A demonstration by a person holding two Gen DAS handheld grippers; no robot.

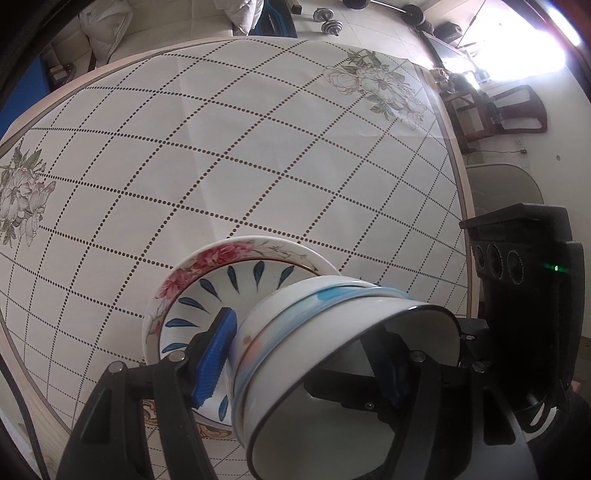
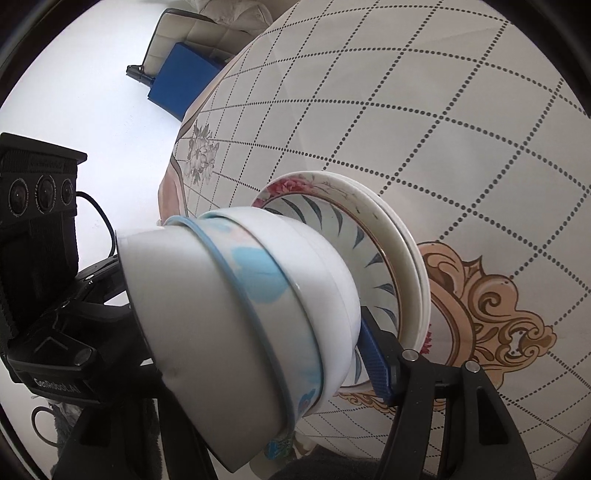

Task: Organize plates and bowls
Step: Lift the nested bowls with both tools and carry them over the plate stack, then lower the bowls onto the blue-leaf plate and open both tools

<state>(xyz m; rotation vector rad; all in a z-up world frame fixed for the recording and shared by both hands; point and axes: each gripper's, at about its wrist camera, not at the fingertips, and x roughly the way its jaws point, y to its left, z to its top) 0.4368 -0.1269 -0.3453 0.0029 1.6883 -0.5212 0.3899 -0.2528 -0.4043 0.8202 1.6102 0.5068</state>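
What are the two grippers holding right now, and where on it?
Both grip the nested stack of bowls by its rim wall, on opposite sides: left gripper with one blue finger outside, one inside; right gripper likewise, as far as visible.

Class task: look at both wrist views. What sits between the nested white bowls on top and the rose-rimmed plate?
One bowl with blue leaf strokes: it rests on the rose-rimmed plate, under the nested white bowls. Both views show it.

A round table [image 1: 463,206] wears a dotted-grid tablecloth [image 1: 229,147] printed with flowers, and beyond its far edge lie dumbbells [image 1: 327,22] on the tiled floor, with a dark chair [image 1: 517,110] off its right side.
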